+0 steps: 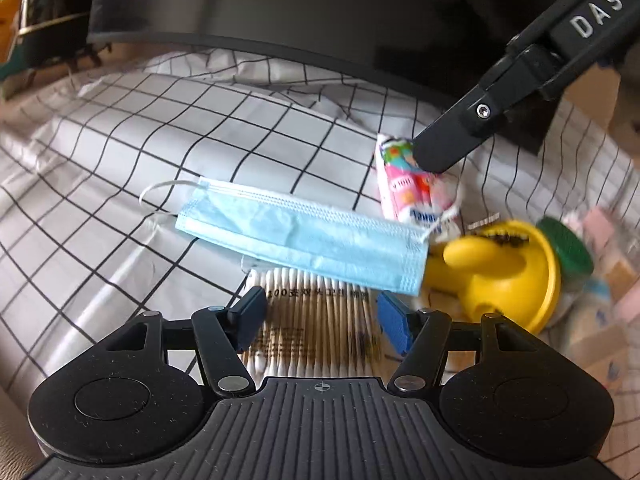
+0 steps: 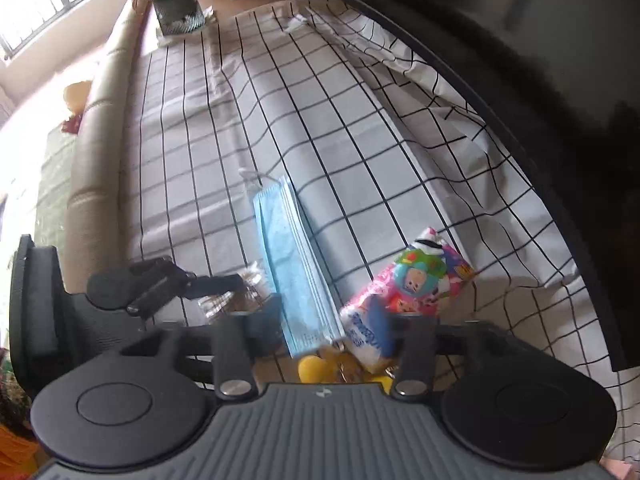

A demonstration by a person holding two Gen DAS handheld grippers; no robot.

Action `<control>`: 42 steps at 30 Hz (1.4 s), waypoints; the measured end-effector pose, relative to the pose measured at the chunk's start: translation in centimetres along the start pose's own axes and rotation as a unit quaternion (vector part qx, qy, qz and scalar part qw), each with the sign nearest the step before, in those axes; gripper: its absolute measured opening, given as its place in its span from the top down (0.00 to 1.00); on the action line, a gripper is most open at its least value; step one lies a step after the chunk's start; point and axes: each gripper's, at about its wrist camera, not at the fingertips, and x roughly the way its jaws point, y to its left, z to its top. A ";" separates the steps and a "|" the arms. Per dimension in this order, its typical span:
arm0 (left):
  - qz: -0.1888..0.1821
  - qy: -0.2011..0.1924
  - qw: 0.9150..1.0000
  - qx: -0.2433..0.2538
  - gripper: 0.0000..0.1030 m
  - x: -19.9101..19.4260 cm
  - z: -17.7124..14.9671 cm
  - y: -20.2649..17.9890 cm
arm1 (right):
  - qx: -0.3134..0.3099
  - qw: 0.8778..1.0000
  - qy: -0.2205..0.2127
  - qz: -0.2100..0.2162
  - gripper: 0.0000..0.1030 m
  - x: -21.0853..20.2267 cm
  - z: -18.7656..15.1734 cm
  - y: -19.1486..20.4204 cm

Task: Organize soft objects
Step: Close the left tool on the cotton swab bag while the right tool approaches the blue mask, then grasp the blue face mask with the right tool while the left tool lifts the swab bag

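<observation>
Here, both grippers are held open and empty — left gripper (image 1: pixel 320 314) over cotton swabs (image 1: pixel 316 320), right gripper (image 2: pixel 326 330) over a blue mask (image 2: pixel 296 276) — on a checked cloth (image 1: pixel 120 160).

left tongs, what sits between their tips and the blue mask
In the left wrist view, the left tongs stand open over a clear pack of cotton swabs. That pack fills the stretch and runs under the blue mask.

Mask (image 1: pixel 304 236) atop swab pack (image 1: pixel 316 320).
</observation>
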 end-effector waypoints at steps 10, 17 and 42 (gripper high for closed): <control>0.049 -0.002 0.998 0.028 0.40 -1.8 0.0 -0.8 | 0.022 0.999 0.027 0.011 0.45 2.6 0.8 0.2; -0.005 0.030 0.997 -0.068 0.41 -1.0 -0.3 3.2 | 0.088 0.987 0.100 0.090 0.81 6.5 0.1 1.3; 0.034 0.038 0.997 -0.061 0.30 0.5 0.0 -0.3 | -0.029 0.999 -0.013 -0.024 0.43 2.0 2.2 -0.8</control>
